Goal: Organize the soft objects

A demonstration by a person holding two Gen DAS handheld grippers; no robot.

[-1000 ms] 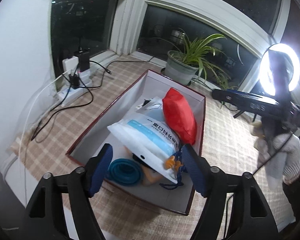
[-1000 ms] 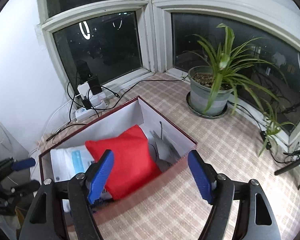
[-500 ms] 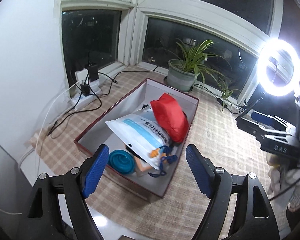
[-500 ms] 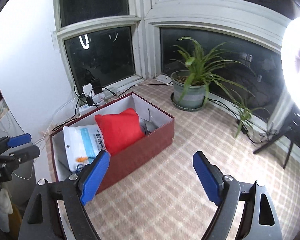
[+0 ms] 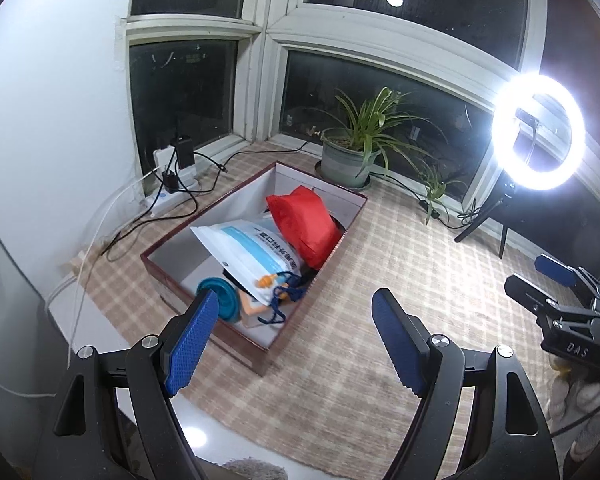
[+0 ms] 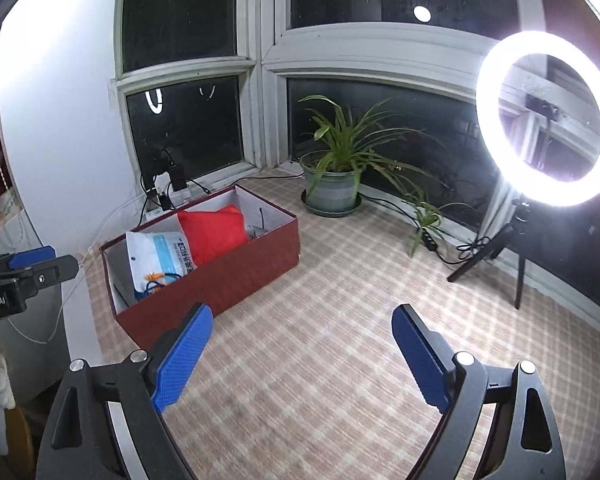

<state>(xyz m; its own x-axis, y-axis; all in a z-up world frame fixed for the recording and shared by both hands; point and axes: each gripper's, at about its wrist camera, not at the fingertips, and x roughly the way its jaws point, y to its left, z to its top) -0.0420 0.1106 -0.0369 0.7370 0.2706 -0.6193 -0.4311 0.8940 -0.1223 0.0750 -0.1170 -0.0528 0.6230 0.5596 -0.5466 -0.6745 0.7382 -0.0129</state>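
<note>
both grippers, left gripper [image 5: 292,332] and right gripper [image 6: 300,344], gape unloaded above bare mat [image 6: 320,360]; box [image 6: 228,276] rim near.

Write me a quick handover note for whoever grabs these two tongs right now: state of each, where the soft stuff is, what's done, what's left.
Left tongs: open, empty, hanging above the near end of the red box.
Right tongs: open, empty, over the checked mat, off to the box's side.
In the box: red pouch leaning at the far end, white mask pack propped on top of other items, blue round item and a blue drawstring cord at the near end.
Done: every soft item in view sits inside the box.
Left: probably nothing, unless the pile needs flattening; the mask pack sticks up at an angle.
</note>
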